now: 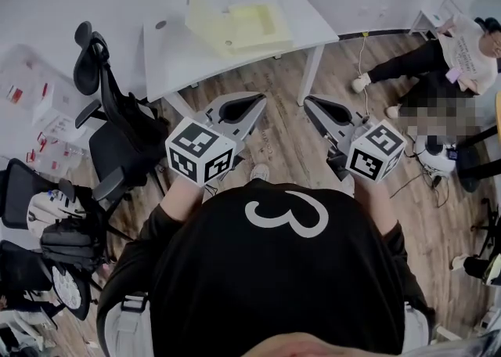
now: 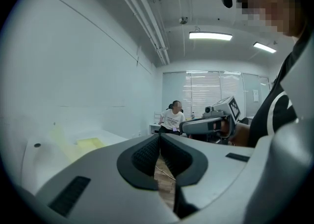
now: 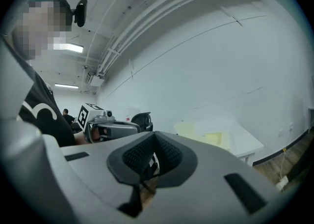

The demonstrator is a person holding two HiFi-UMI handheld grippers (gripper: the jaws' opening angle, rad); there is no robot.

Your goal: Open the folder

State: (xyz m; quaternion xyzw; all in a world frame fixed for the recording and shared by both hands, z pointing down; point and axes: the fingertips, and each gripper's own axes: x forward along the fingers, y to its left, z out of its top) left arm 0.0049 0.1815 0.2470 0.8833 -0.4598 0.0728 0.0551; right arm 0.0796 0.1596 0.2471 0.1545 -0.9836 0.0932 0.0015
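A pale yellow folder [image 1: 239, 27] lies spread on the white table [image 1: 172, 54] at the top of the head view. It shows faintly in the left gripper view [image 2: 88, 143] and in the right gripper view [image 3: 208, 137]. Both grippers hang in front of the person's chest over the wooden floor, well short of the table. The left gripper [image 1: 239, 109] [image 2: 159, 138] has its jaws together with nothing between them. The right gripper [image 1: 333, 110] [image 3: 153, 138] is also shut and empty. Each gripper shows in the other's view.
Black office chairs [image 1: 117, 136] stand at the left beside the table. A person [image 1: 462, 50] sits on the floor at the right, with cables and a round device [image 1: 434, 156] nearby. White shelving [image 1: 31, 105] lines the left wall.
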